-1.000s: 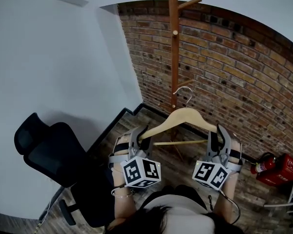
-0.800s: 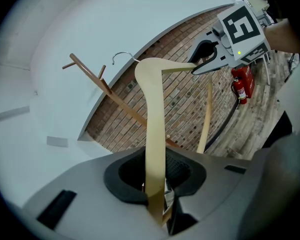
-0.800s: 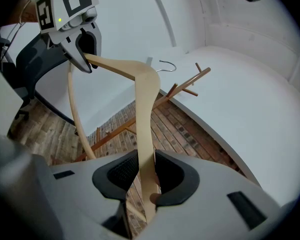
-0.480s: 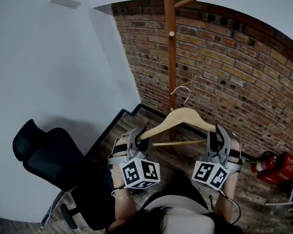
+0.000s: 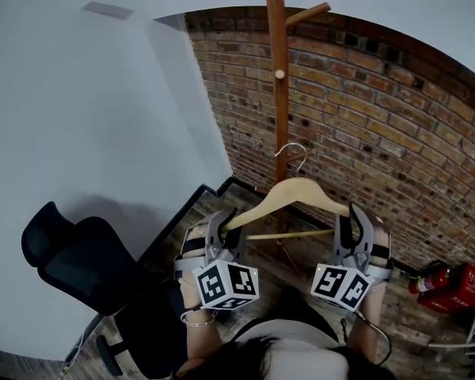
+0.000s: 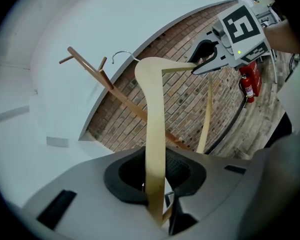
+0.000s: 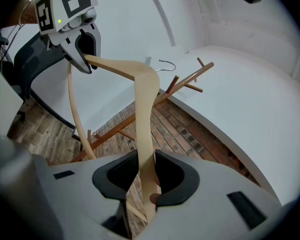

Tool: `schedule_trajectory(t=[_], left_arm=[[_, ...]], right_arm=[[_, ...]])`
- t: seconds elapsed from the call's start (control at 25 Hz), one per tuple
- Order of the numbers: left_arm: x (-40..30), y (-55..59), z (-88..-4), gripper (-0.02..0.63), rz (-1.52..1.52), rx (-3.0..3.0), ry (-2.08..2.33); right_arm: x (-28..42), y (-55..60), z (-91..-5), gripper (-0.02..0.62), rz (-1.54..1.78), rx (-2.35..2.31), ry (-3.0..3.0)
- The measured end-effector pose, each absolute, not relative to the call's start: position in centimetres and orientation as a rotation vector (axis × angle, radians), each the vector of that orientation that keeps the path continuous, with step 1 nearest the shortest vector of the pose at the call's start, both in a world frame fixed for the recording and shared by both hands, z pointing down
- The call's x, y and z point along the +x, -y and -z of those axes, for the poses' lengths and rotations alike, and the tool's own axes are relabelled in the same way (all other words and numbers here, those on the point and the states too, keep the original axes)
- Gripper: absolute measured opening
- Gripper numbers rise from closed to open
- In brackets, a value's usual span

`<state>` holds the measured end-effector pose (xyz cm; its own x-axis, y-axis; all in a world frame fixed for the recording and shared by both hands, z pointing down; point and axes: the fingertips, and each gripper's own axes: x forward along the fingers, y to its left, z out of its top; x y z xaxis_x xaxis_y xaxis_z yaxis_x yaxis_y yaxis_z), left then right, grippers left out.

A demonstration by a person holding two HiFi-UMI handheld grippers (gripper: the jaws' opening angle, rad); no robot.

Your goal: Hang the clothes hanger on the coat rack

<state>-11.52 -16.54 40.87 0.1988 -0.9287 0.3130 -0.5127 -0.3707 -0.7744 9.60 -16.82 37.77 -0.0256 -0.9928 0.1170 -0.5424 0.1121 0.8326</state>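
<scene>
A pale wooden clothes hanger [image 5: 293, 190] with a metal hook [image 5: 294, 150] is held level between both grippers in the head view. My left gripper [image 5: 226, 226] is shut on the hanger's left shoulder [image 6: 155, 149]. My right gripper [image 5: 347, 226] is shut on its right shoulder [image 7: 144, 149]. The wooden coat rack [image 5: 278, 70] stands just beyond, against the brick wall, with a peg [image 5: 309, 14] angled up to the right and a small knob [image 5: 279, 74] on the pole. The hook hangs in front of the pole, below the pegs. Each gripper view shows the other gripper [image 6: 210, 59] [image 7: 77, 49] on the far end.
A black office chair [image 5: 79, 264] stands at the lower left beside a white wall. A fire extinguisher [image 5: 431, 279] and a red crate [image 5: 463, 287] sit on the wooden floor at the right. The brick wall [image 5: 380, 125] runs behind the rack.
Both grippers and the hanger have moved closer to the coat rack. The rack's pole and pegs sit a little larger and the hook is nearer the pole. The grips are unchanged.
</scene>
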Motion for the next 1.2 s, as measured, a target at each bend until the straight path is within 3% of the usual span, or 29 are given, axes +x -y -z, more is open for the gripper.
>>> schedule_trajectory(t=[1.2], left_arm=[[-12.0, 23.1, -37.4, 0.081, 1.063, -1.885, -1.416]], right_arm=[[9.0, 24.8, -34.3, 0.117, 0.868, 1.505, 1.744]])
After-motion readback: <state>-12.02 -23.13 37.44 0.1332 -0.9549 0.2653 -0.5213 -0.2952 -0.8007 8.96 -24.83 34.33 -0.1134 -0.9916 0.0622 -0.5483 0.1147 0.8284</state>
